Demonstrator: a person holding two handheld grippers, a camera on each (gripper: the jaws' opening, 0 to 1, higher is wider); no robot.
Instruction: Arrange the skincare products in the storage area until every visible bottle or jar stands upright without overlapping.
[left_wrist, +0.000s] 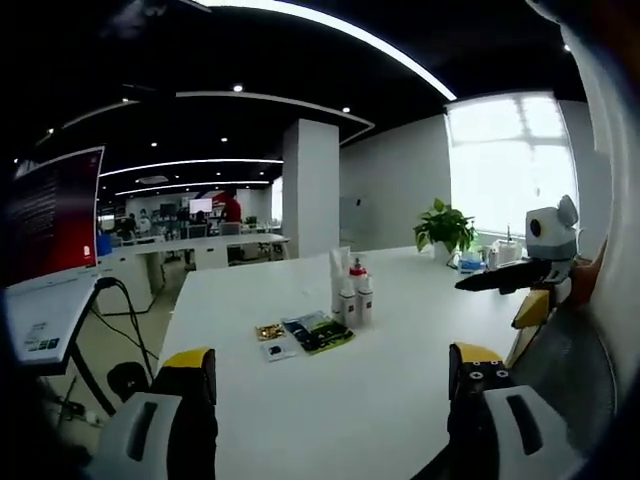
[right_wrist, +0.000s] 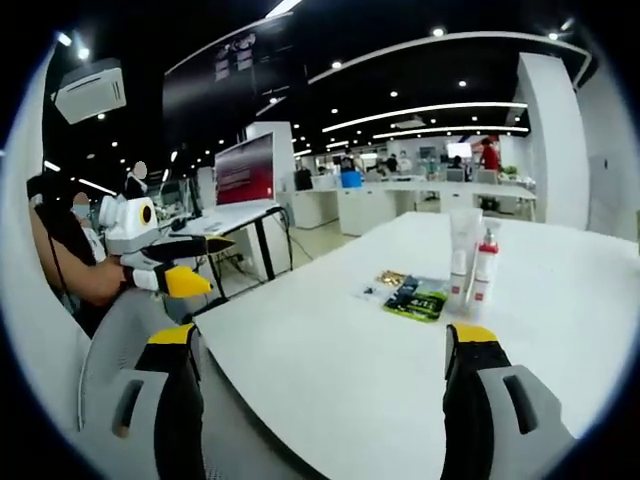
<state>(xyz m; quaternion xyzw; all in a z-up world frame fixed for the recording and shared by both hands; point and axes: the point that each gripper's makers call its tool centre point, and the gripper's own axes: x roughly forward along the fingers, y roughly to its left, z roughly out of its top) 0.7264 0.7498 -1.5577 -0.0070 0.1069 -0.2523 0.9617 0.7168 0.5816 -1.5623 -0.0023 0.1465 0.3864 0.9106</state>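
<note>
Skincare bottles (left_wrist: 352, 290) stand upright mid-surface (left_wrist: 400, 360), sachets (left_wrist: 318, 333) lying just beside them. I see an open office, potted plant (left_wrist: 444, 228) at the far edge. Left tongs (left_wrist: 335, 400) and right tongs (right_wrist: 325, 385) both wide, empty.

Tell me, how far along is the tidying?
Barely begun. Done: the bottles already stand upright on the white table. In hand: nothing; the left tool and right tool are open, well short of them. Left: the flat sachets beside the bottles.
</note>
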